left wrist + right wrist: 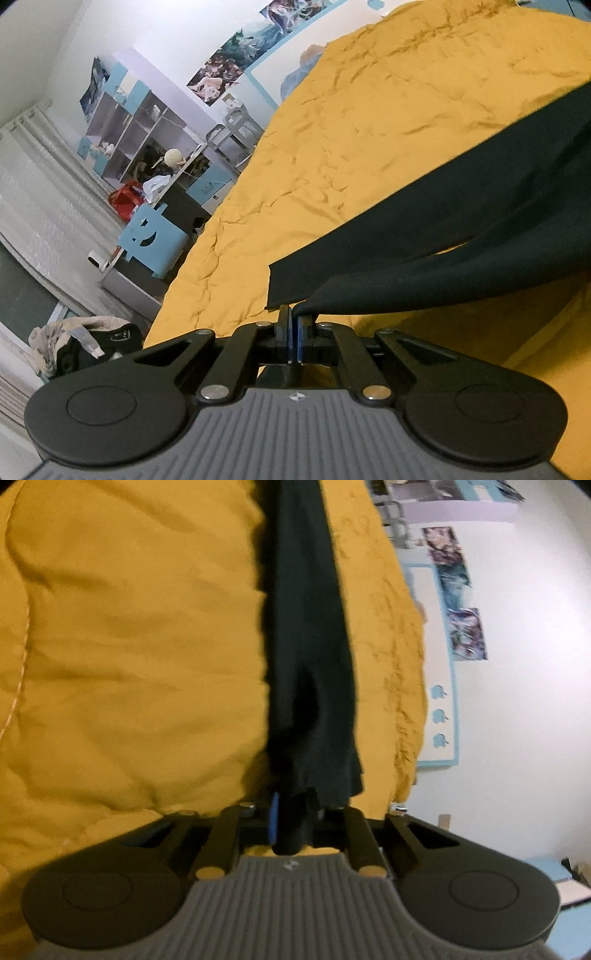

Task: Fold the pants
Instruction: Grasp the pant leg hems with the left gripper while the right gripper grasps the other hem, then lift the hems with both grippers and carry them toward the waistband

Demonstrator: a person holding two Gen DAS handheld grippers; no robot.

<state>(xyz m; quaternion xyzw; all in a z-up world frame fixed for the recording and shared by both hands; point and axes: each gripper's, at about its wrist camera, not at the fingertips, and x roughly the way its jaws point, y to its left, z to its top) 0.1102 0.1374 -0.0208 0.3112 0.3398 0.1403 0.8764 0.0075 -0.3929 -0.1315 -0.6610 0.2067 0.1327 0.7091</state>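
Note:
The dark green-black pants (461, 206) stretch above a yellow bedspread (351, 122). My left gripper (294, 314) is shut on a hem corner of the pants, and the cloth runs up and to the right from it. In the right wrist view my right gripper (293, 808) is shut on a bunched end of the same pants (306, 627), which hang taut away from it over the yellow bedspread (129, 646). The fingertips of the right gripper are hidden by the cloth.
To the left of the bed stand a blue smiley-face chair (151, 240), shelves (129, 140) and a pile of clothes (81, 343) on the floor. A white wall with posters (465, 635) lies to the right of the bed.

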